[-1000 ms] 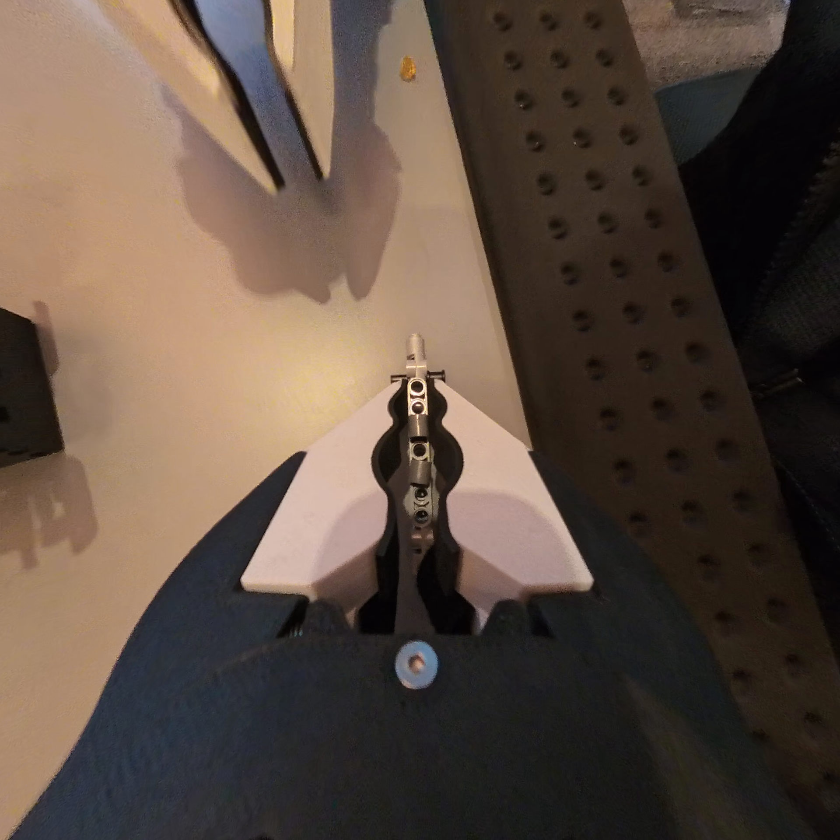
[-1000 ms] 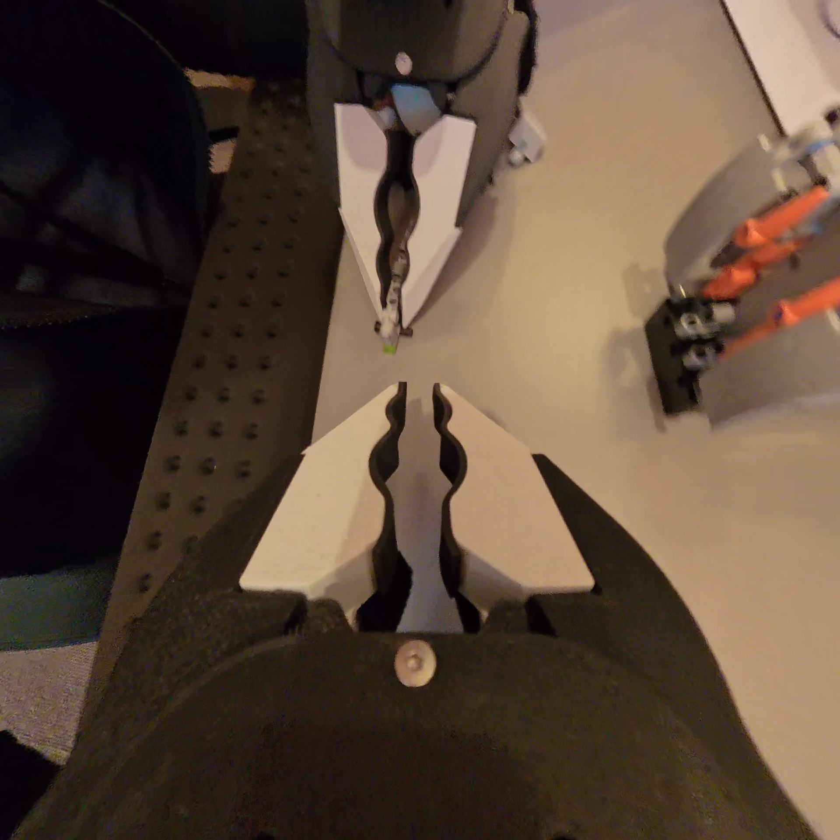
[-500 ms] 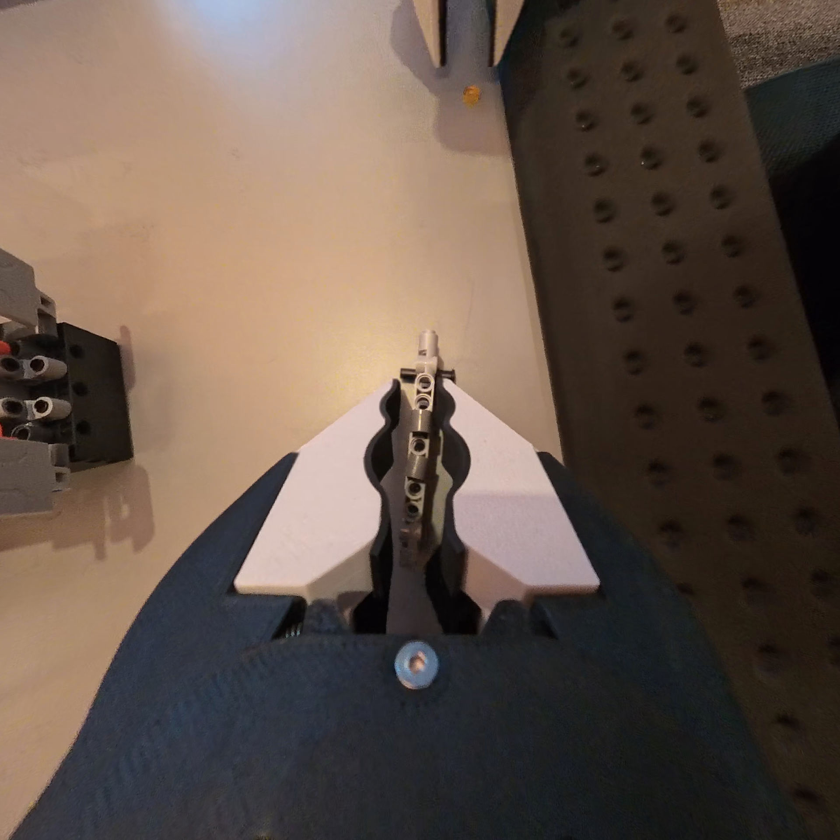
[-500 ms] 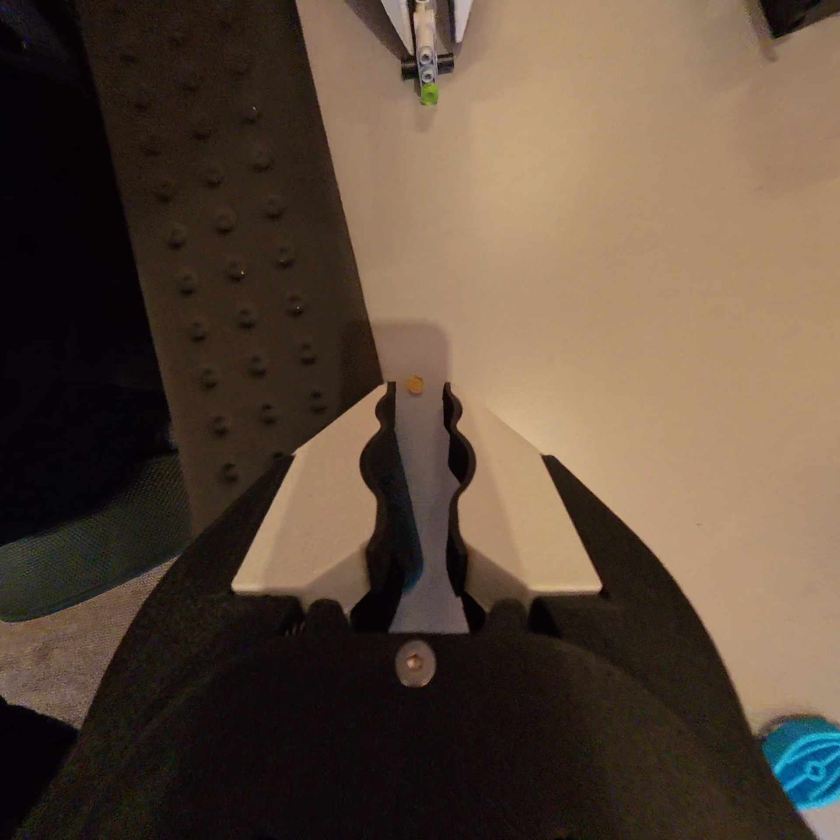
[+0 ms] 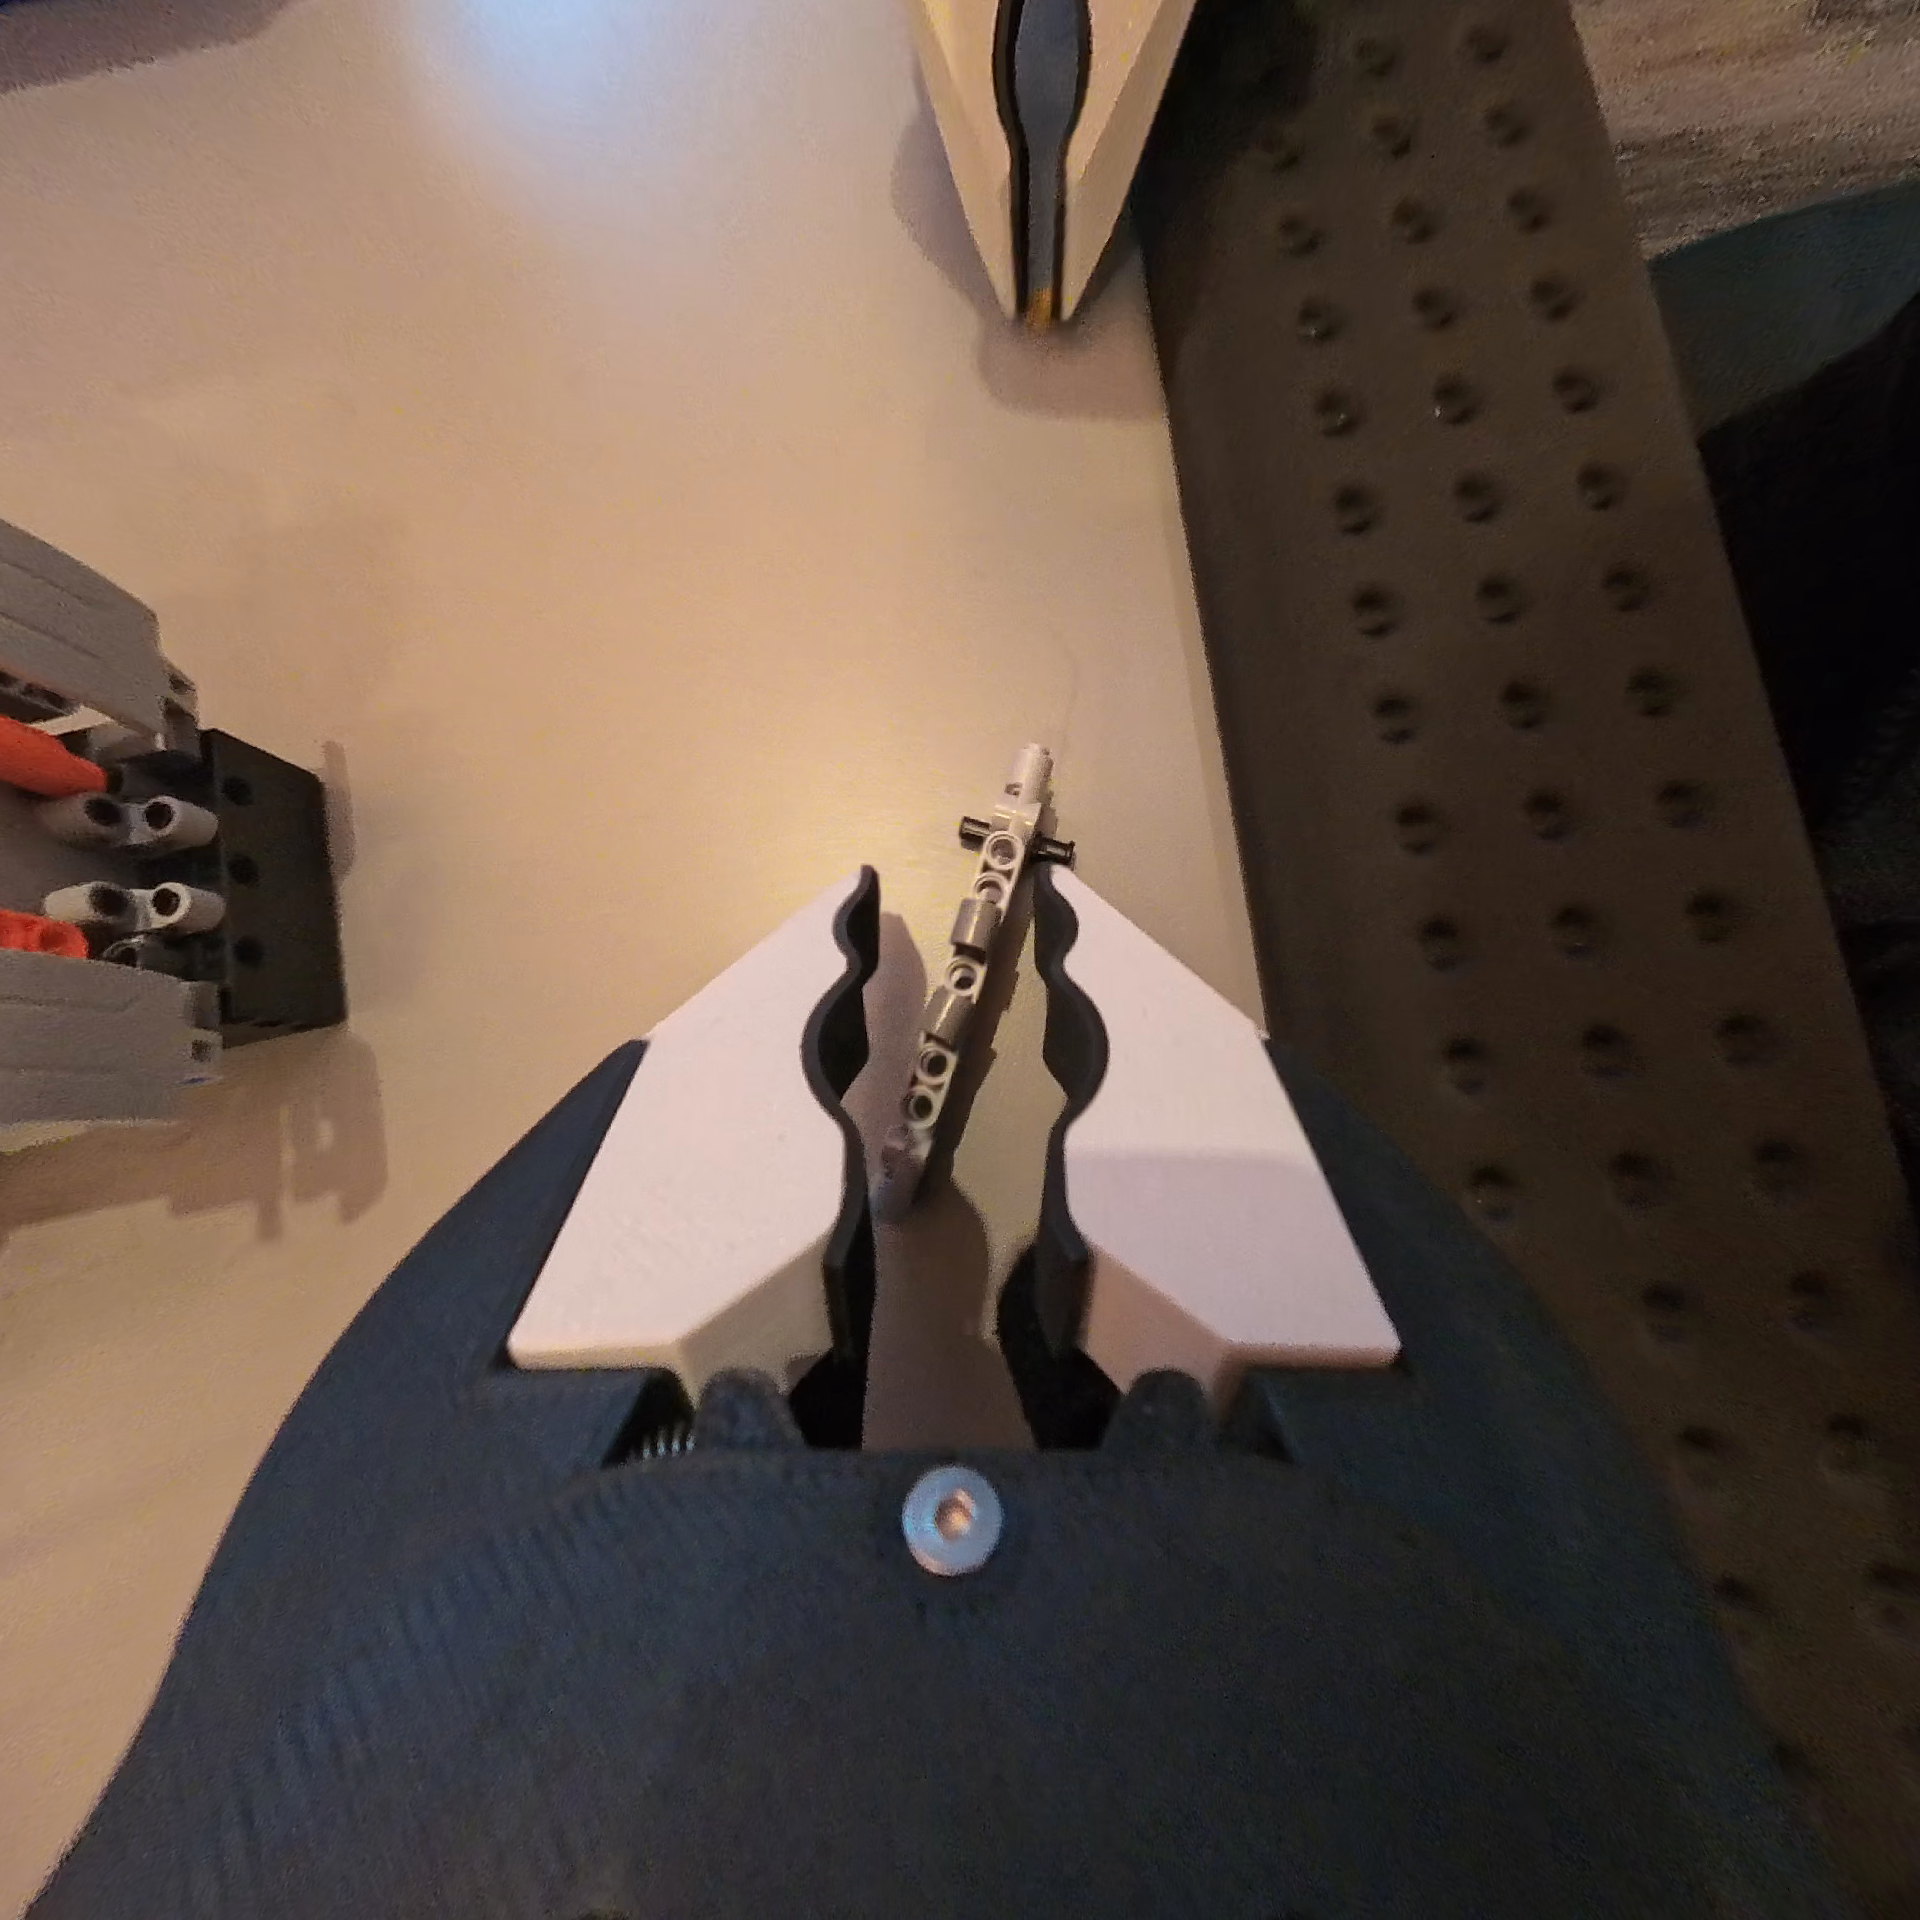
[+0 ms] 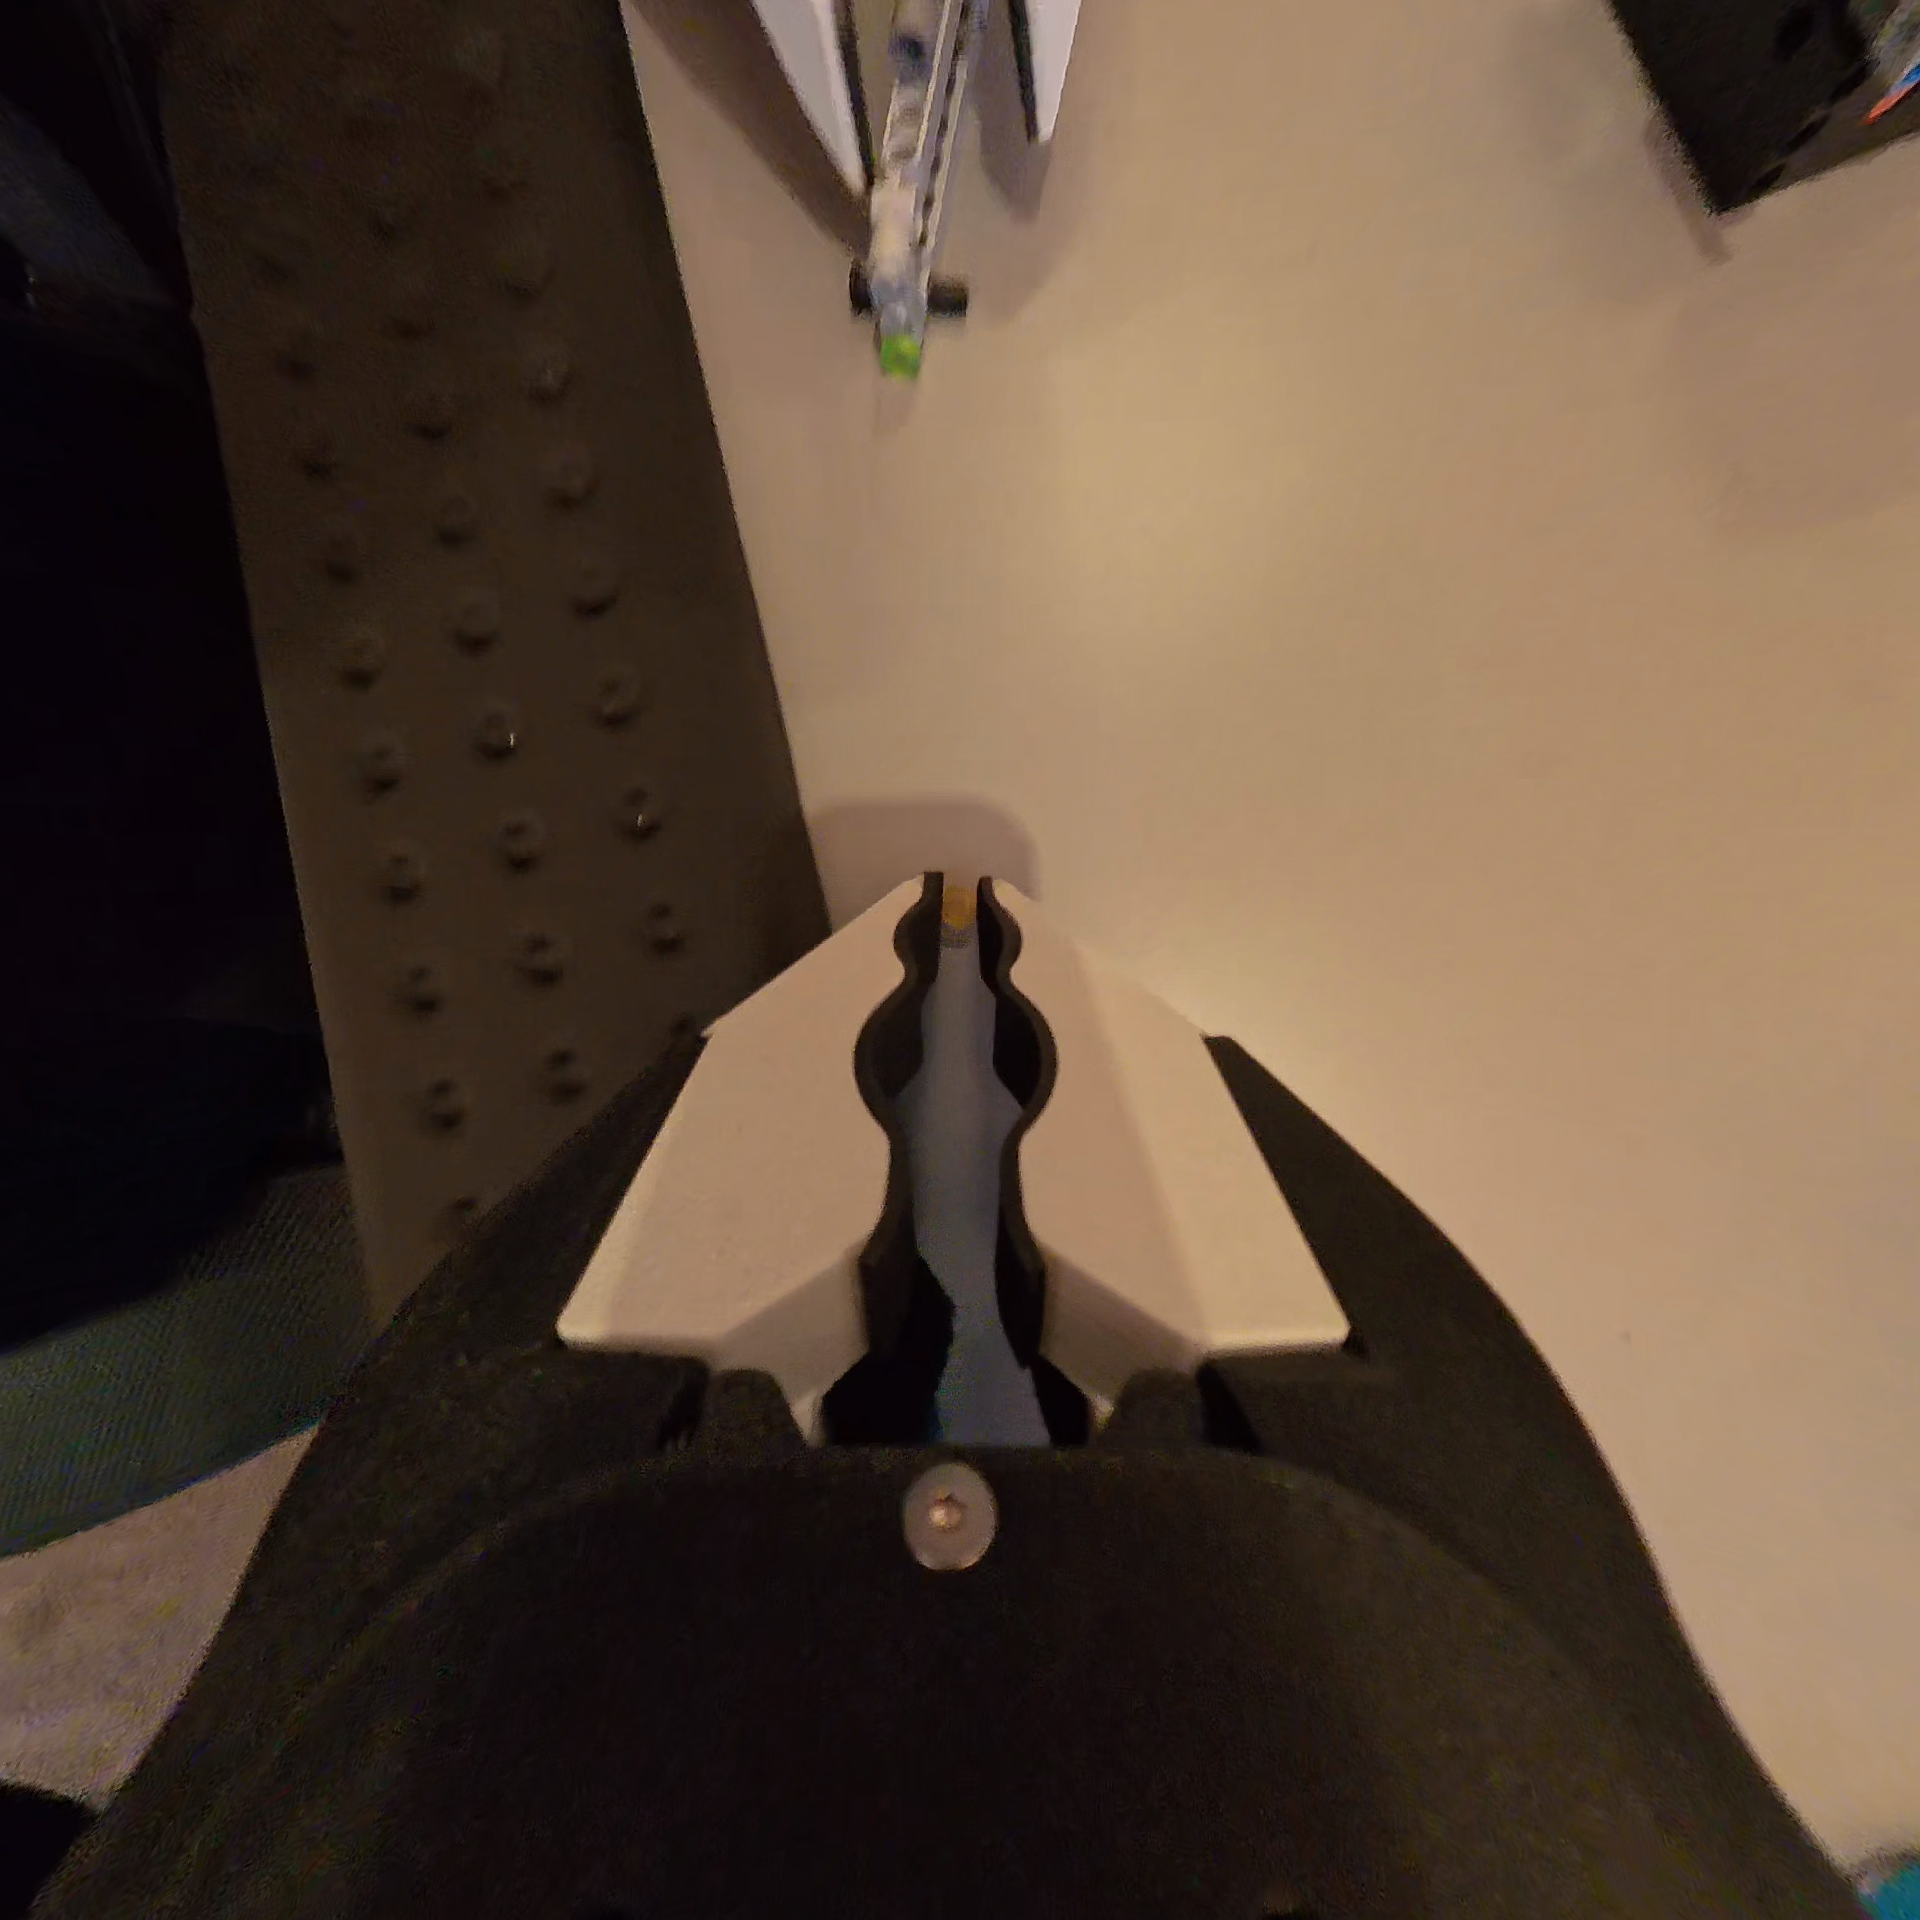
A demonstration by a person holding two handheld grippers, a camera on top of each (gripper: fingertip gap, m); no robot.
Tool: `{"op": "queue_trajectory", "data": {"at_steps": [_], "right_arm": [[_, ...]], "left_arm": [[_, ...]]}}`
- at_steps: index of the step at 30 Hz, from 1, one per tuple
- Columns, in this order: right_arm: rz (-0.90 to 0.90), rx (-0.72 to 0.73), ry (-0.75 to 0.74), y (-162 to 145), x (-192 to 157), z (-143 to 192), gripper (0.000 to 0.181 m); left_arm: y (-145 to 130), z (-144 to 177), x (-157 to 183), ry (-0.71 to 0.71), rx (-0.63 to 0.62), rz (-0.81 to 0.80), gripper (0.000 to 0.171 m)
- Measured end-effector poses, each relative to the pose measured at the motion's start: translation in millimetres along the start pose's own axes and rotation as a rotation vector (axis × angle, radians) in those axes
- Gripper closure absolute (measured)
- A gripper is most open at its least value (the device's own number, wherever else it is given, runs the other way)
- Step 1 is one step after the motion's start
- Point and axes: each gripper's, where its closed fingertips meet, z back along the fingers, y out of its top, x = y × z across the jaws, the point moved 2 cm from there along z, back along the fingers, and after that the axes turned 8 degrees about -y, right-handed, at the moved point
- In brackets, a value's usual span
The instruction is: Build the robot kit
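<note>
My left hand-held gripper (image 5: 954, 894) is spread wide around a grey beam (image 5: 961, 992) lying tilted on the surface (image 5: 623, 468). My right hand-held gripper (image 6: 958, 883) pinches a small yellow stud (image 6: 958, 906).

A hobby or lab workbench is showing: a pale surface (image 5: 623, 468) lying beside a perforated black mat (image 5: 1507, 727), toy-brick model (image 5: 135, 914) sitting opposite.
</note>
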Motion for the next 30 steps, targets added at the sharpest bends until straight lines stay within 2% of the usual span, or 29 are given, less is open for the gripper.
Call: {"op": "queue_trajectory", "data": {"at_steps": [3,9,14,16,22,30], "right_arm": [[-0.041,0.100,0.027,20.9,4.9,-3.5,0.177],[-0.261,0.343,0.320,73.4,2.0,-2.5,0.177],[-0.366,0.458,0.488,95.3,4.1,3.1,0.177],[-0.400,0.490,0.533,100.8,4.6,7.5,0.177],[-0.474,0.551,0.608,106.6,9.2,13.6,0.177],[-0.520,0.555,0.629,109.0,11.6,13.5,0.177]], "left_arm": [[9.4,6.9,-1.7,0.042,0.036,-0.019,0.143],[50.1,9.7,5.5,0.204,0.104,-0.186,0.148],[69.1,8.8,4.3,0.343,0.106,-0.278,0.152],[72.1,13.8,-1.1,0.395,0.122,-0.277,0.153],[78.9,13.0,2.8,0.417,0.139,-0.313,0.159],[84.5,14.2,1.2,0.471,0.140,-0.329,0.166]]}}
